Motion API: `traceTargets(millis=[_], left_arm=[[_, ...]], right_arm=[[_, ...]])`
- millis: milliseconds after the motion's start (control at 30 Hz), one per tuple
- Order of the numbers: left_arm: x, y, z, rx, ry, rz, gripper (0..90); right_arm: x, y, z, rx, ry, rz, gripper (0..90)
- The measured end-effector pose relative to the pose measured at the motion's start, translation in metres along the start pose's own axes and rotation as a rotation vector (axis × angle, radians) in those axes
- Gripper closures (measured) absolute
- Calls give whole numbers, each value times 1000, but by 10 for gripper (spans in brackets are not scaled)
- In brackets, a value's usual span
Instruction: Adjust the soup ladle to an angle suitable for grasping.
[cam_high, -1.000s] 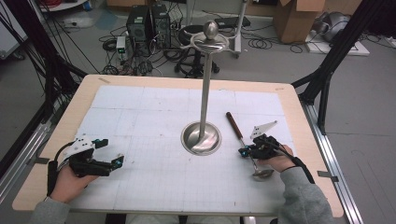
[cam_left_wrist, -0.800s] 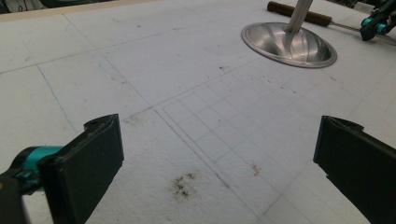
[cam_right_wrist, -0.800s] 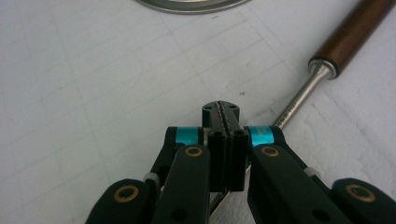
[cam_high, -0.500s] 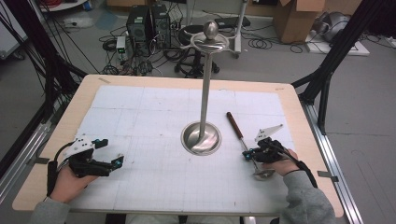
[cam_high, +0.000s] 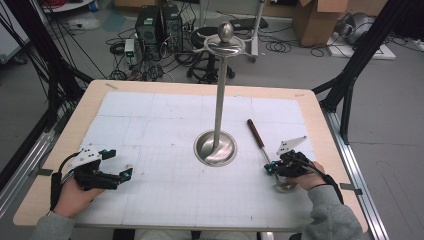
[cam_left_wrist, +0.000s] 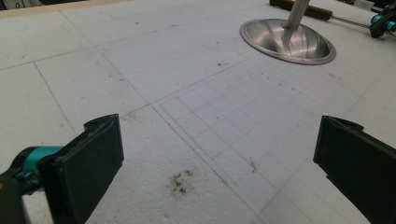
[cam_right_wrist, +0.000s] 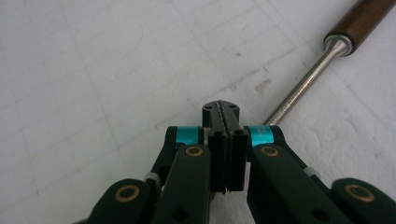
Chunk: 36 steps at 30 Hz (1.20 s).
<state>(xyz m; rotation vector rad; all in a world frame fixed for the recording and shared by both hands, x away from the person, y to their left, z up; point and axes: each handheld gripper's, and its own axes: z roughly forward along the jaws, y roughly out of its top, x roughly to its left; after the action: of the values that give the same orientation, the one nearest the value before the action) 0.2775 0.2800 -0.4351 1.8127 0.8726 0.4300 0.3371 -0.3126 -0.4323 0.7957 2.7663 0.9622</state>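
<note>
High view: right gripper (cam_high: 270, 169), jaws clenched with nothing between, sits on the ladle (cam_high: 262, 147) shaft at five o'clock of the steel stand (cam_high: 215, 148); left gripper (cam_high: 126, 173) rests released at eight o'clock.

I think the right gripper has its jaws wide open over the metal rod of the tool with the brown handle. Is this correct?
Not quite. The right gripper is over the tool's metal rod, but its jaws are shut, pressed together, not wide open. The right gripper view shows this. It is the left gripper whose jaws stand wide open.
</note>
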Motion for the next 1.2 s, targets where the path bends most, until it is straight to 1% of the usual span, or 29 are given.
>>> traceTargets(millis=[67, 133, 300, 400, 500, 567, 667, 700, 767, 800, 833, 900, 967, 1000, 1033, 1067, 1100, 1133, 1200], left_arm=[[0, 0, 0, 1, 1, -1, 22], [0, 0, 0, 3, 0, 0, 22], [0, 0, 0, 5, 0, 1, 22], [0, 0, 0, 3, 0, 1, 22], [0, 0, 1, 8, -1, 1, 22], [0, -1, 1, 13, -4, 4, 22], [0, -1, 2, 19, -3, 3, 22], [-1, -1, 2, 19, -4, 2, 22], [-1, -1, 2, 19, -3, 3, 22], [-1, -1, 2, 19, -4, 5, 22], [-1, -1, 2, 19, -3, 4, 22], [-1, -1, 2, 17, -4, 2, 22], [-1, -1, 3, 20, -4, 2, 22], [-1, -1, 3, 22, -5, 2, 22], [-1, -1, 3, 21, -5, 2, 22], [-1, -1, 3, 21, -5, 2, 22], [-1, -1, 3, 20, -5, 1, 22], [-1, -1, 3, 22, -5, 3, 22], [0, -1, 3, 26, -7, 4, 22]], right_arm=[[-1, -1, 0, -8, 4, 9, 900], [-1, -1, 0, -5, 7, 12, 900], [-1, -1, -2, 2, 6, 2, 900], [-2, -6, -7, 9, -1, 4, 900], [-8, -16, -14, -4, 4, 32, 900], [-12, -25, -20, -17, 6, 63, 900], [-18, -33, -26, -28, 5, 88, 900], [-20, -35, -28, -29, 1, 88, 900], [-21, -37, -29, -26, 8, 94, 900], [-22, -37, -29, -24, 9, 90, 900], [-21, -37, -29, -22, 3, 84, 900], [-20, -36, -29, -15, -5, 54, 900], [-19, -35, -29, -15, -9, 57, 900], [-20, -35, -30, -17, 1, 66, 900], [-20, -35, -31, -32, 13, 70, 900], [-21, -35, -32, -61, 15, 75, 900], [-23, -34, -35, -92, 6, 80, 900], [-24, -33, -38, -117, -12, 86, 900], [-28, -31, -42, -145, -70, 106, 900]])
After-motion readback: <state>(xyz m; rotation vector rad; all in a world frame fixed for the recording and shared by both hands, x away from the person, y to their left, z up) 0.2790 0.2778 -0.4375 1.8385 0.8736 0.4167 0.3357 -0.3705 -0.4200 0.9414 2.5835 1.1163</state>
